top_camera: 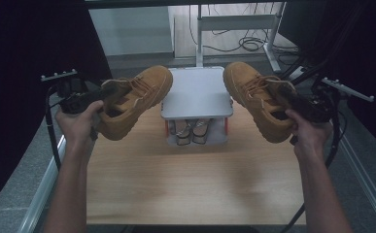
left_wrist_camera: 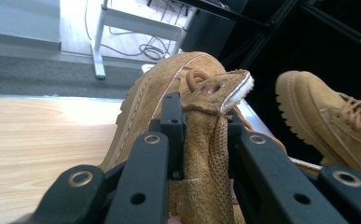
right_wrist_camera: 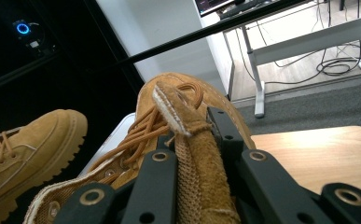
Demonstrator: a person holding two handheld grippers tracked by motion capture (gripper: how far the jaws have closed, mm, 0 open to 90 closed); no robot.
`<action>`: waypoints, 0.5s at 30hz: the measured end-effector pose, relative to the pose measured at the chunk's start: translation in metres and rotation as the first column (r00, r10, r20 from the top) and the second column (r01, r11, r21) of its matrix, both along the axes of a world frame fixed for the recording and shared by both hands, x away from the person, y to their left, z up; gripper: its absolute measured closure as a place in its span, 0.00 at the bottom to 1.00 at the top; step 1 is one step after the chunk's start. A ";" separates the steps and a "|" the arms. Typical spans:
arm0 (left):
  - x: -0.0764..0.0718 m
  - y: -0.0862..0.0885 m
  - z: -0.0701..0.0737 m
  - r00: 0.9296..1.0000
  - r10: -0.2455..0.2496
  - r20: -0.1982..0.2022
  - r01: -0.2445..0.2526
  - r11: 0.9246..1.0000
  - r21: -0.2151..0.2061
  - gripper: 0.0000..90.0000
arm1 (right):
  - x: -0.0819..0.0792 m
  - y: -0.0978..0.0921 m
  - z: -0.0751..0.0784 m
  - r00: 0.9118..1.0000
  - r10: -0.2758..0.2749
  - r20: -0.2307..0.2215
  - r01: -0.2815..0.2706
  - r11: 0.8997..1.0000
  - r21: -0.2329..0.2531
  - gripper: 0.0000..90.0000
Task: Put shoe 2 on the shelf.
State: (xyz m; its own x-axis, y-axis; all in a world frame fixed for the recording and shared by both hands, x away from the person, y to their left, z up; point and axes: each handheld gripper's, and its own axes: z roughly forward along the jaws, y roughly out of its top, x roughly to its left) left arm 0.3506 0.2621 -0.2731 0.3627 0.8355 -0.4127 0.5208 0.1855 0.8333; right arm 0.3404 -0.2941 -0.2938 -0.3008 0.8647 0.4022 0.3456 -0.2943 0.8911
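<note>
Tan suede is pinched between black jaws on both sides. In the left gripper view the left gripper (left_wrist_camera: 201, 140) is clamped on the collar of the left boot (left_wrist_camera: 169, 98), whose toe points away toward the upper centre of the frame. In the right gripper view the right gripper (right_wrist_camera: 199, 144) is clamped the same way on the tongue and collar of the right boot (right_wrist_camera: 187, 116).

From the high view, both boots hang in the air, the left boot (top_camera: 134, 99) at centre left and the right boot (top_camera: 258, 97) at centre right, toes tilted up and inward. Between them, well apart from each, stands a small grey shoe rack (top_camera: 197, 94) at the far edge of the wooden table (top_camera: 190, 174). Bare tabletop lies open across the lower middle of the frame.

Both forearms rise from the bottom edge, the left hand (top_camera: 78, 124) and right hand (top_camera: 309, 131) wrapped around the gripper handles.
</note>
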 end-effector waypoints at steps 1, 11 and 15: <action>0.003 -0.004 0.000 1.000 -0.005 -0.006 0.005 1.000 0.000 0.87 | 0.003 0.004 0.001 1.000 -0.001 -0.002 0.001 1.000 -0.005 0.90; 0.032 -0.030 0.002 0.999 -0.009 -0.036 0.009 1.000 0.003 0.87 | 0.030 0.027 0.014 1.000 0.000 -0.017 0.000 1.000 -0.017 0.90; 0.037 -0.033 0.005 1.000 0.000 -0.031 -0.001 1.000 -0.024 0.87 | 0.035 0.029 0.013 1.000 -0.003 -0.016 0.003 1.000 -0.001 0.90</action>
